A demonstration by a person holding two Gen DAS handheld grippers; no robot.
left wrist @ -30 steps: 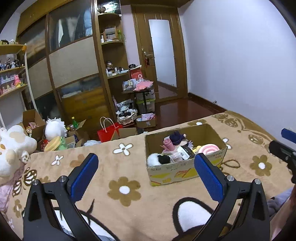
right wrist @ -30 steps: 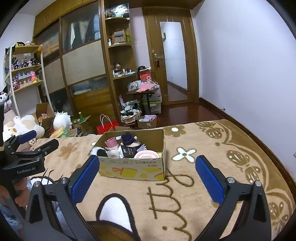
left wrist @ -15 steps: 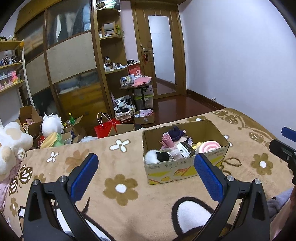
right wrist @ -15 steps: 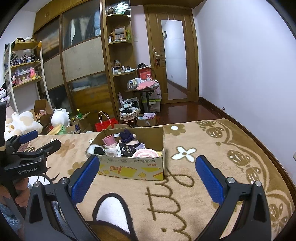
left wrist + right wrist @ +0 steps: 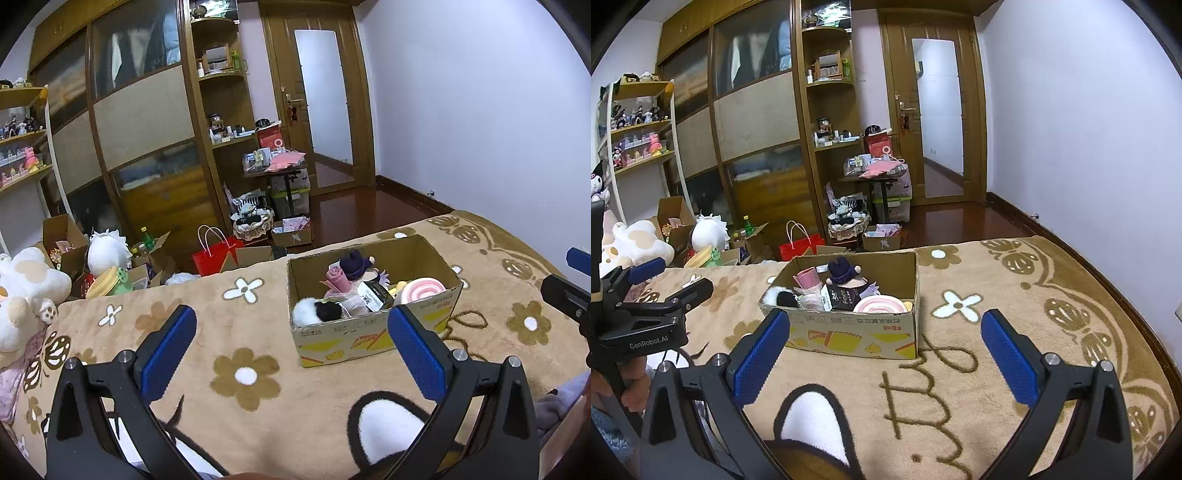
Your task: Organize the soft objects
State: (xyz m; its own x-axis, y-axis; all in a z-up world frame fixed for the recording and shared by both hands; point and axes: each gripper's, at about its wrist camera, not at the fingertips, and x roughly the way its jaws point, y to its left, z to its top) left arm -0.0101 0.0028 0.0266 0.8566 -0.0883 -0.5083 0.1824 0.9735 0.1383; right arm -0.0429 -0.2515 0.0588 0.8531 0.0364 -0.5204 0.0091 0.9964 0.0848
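1. Cardboard is the material of the open box that sits on the tan flowered blanket; from our left camera it lies at about 1 o'clock, from our right camera at about 11 o'clock
2. We see the soft objects packed inside the box: a black-and-white plush in the near corner at our left, a pink rolled cloth behind it, a dark purple plush doll toward the far wall, and a pink-and-white swirl cushion on the side nearer our right hand
3. We also make out a dark packet with white lettering standing among them; what the lettering says we cannot tell
4. Our left gripper hangs above the blanket with its blue-padded fingers spread wide apart and nothing between them
5. Our right gripper is likewise spread wide and empty, its blue pads apart, with the box's near wall showing in the gap at 12 o'clock
6. In the right view our left gripper appears at 9 o'clock, a hand wrapped round its handle
7. Beyond the bed's far edge, at 10 o'clock in the left view, we see a white and tan plush, a round white plush and a red paper bag on the floor among open cartons
8. A wooden wardrobe and a door stand at 12 o'clock, well apart from the box
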